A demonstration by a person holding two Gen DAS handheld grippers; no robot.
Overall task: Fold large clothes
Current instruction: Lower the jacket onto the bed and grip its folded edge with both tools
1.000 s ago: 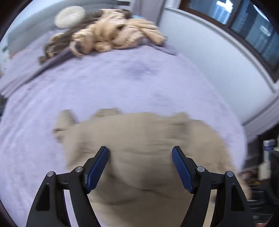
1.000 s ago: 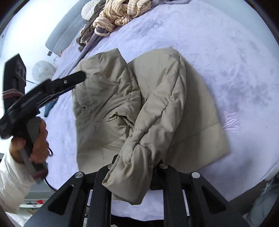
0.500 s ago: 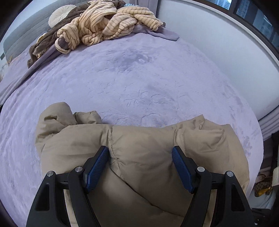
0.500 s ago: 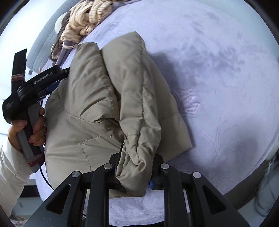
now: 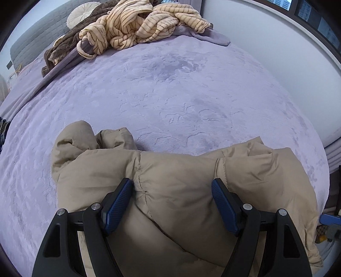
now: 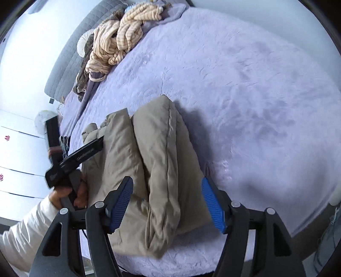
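The right gripper point(image 6: 167, 202) has just been opening, jaws wide, the sleeve between them let go. The left gripper point(image 5: 171, 204) hovers released over the one tan jacket point(image 5: 181, 183), low in frame on the purple bed point(image 5: 170, 85). Sleeve-fold looks done; next likely calls for folding the body. One striped heap point(image 5: 138, 23) sits upper left.

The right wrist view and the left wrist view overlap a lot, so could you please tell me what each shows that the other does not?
Only the right wrist view shows the person's hand and white sleeve holding the left hand-held gripper beside the jacket.

Only the left wrist view shows the window frame.

Both show the beige puffer jacket on the lilac bedcover, and the striped garment heaped at the head of the bed.
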